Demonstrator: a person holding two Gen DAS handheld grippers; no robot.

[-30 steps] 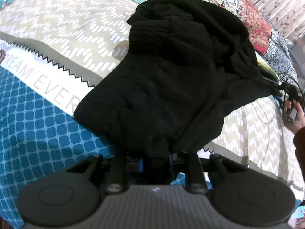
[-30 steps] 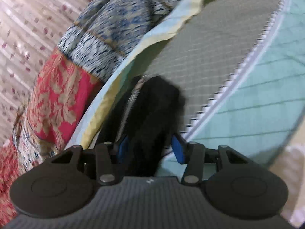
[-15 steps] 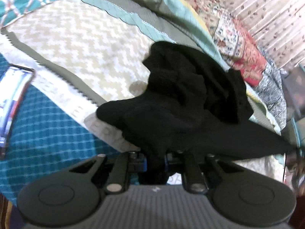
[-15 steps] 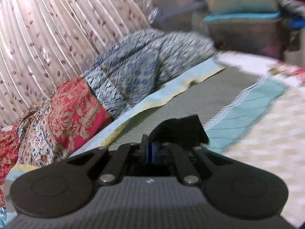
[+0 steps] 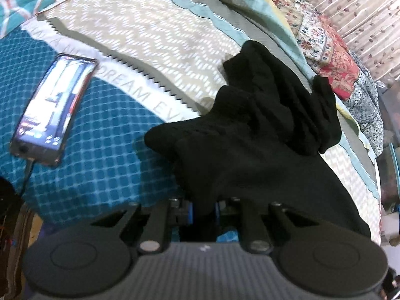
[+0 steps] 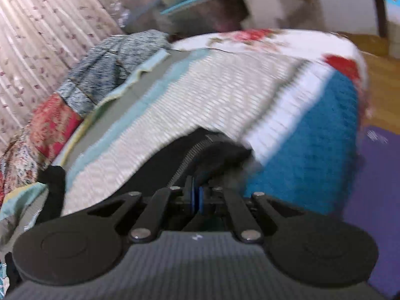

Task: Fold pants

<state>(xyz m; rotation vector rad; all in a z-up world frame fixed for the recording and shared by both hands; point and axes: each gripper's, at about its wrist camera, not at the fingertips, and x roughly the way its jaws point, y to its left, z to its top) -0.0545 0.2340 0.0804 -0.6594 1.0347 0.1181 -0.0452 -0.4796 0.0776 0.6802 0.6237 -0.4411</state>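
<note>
While the patterned bedspread carries only a rumpled heap, the black pants are nowhere near folded — bunched near the middle of the bed, one part stretched out toward the right. Left gripper is clamped on a pinch of the cloth; right gripper is likewise closed on a black hem. Spreading flat and every fold look still to come.

Bedspread, white band beside the zigzag edge: grey capitals "DREAM EV…", the rest hidden under the black pants; fainter letters further left on the same band, too blurred to read.

Phone, lit screen: icons and shapes only, nothing legible.

Right wrist view: no readable text.
</note>
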